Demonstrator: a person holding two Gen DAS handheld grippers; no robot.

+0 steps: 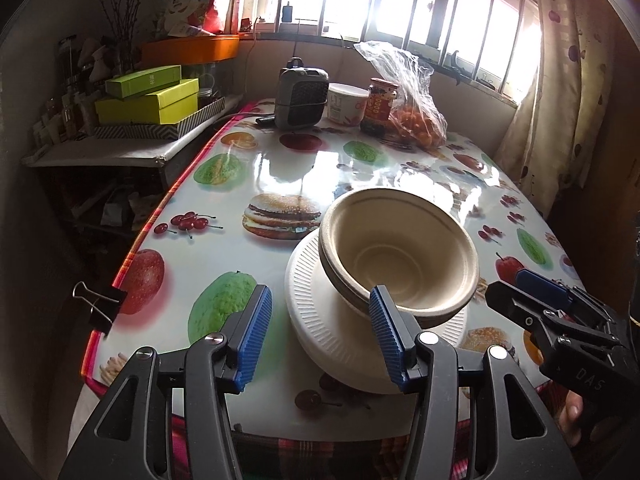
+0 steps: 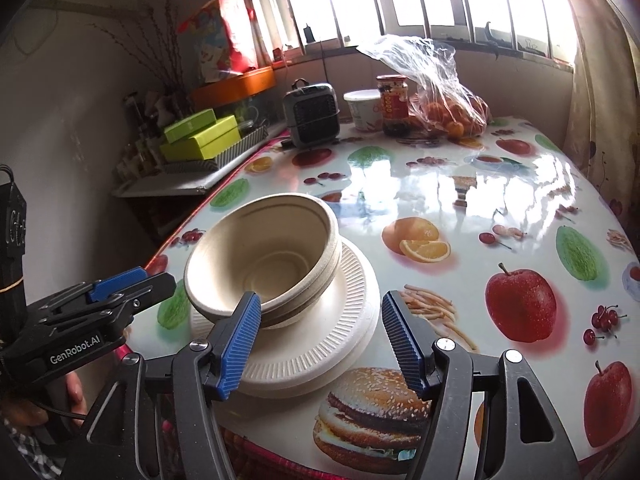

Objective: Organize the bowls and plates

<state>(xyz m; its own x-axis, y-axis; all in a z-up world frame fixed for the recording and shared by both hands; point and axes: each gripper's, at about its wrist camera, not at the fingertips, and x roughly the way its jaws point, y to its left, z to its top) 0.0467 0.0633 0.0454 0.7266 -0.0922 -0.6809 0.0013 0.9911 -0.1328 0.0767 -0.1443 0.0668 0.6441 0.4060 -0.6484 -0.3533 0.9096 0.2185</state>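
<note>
There were two nested bowls on a stack of plates, their number unclear. Two green boxes, one heater, one tub, one jar, one bag, two grippers.

White lettering "GenRobot.AI" is printed on the black body of the left gripper, seen at the lower left of the right wrist view, left of the stacked bowls. In the left wrist view, the letters "DAS" show on the black body of the right gripper, right of the bowls. Labels on the red-labelled jar and white tub, beyond the bowls, are too blurred to read.
</note>
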